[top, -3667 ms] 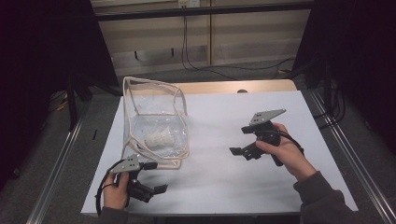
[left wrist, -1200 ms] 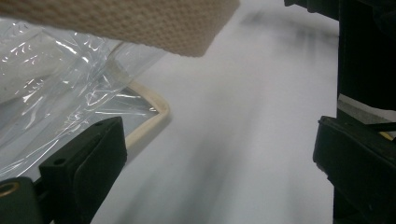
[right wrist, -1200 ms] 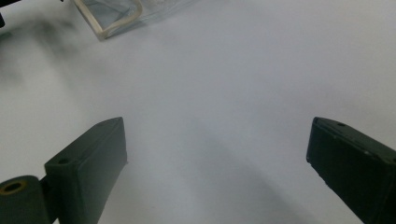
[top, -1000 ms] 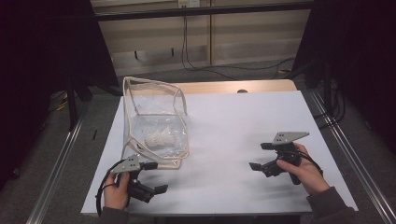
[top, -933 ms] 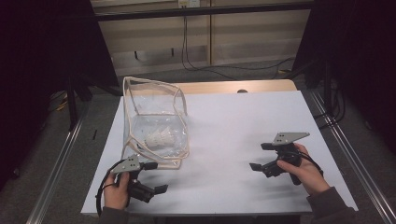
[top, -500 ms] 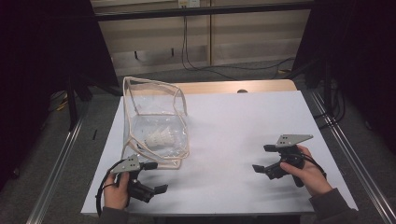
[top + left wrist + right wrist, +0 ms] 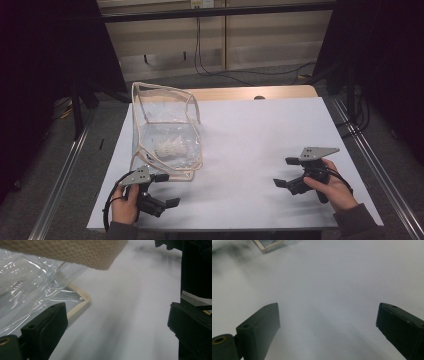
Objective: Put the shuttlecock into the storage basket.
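A clear plastic bag [image 7: 165,130] with cream trim stands on the left half of the white table [image 7: 250,130], and a white shuttlecock [image 7: 170,148] lies inside it. My left gripper [image 7: 167,190] rests at the table's front left, just before the bag's near corner, open and holding nothing. The left gripper view has the open left gripper [image 7: 117,325] beside the bag's crinkled film [image 7: 37,290] and cream edge [image 7: 80,302]. My right gripper [image 7: 285,172] is at the front right, open, well away from the bag. Bare table lies under the right gripper [image 7: 327,325], with the bag's corner [image 7: 267,246] far off.
A cream woven strap [image 7: 75,250] of the bag hangs close over the left gripper's camera. A wooden strip [image 7: 240,94] runs along the table's far edge. Metal rails [image 7: 370,165] flank both sides, and cables [image 7: 210,60] lie on the floor behind.
My right gripper has drawn back from mid-table toward the front right edge, away from the bag, still open. The left gripper and the bag have not moved.
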### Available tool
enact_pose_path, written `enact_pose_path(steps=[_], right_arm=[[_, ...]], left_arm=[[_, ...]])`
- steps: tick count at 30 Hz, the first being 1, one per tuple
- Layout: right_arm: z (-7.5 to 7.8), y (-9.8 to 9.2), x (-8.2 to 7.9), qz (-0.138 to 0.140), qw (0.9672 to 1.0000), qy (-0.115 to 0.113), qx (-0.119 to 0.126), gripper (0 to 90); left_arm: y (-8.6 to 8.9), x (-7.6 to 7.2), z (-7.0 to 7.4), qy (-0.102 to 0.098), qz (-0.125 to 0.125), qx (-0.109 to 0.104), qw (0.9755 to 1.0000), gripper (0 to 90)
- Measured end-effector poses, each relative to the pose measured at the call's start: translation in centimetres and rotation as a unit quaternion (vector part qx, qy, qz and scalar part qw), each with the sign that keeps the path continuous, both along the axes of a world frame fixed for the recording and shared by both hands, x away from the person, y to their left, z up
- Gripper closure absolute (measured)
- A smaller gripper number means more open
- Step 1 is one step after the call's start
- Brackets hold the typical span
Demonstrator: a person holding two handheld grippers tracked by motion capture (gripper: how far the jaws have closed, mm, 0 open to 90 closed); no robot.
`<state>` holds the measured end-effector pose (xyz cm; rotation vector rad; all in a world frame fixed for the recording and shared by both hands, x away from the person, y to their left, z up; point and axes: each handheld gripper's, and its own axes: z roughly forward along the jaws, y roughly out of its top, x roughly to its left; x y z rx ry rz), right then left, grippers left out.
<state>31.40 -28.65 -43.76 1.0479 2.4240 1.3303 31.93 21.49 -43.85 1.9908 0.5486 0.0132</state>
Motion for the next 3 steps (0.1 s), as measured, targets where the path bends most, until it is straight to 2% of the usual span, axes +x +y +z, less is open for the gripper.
enact_pose_path(steps=[3], right_arm=[[-0.09,-0.03,-0.02,0.0,1.0,0.0,0.001,4.8]], left_arm=[[-0.04,0.01,-0.02,0.0,0.0,-0.001,1.0,2.9]])
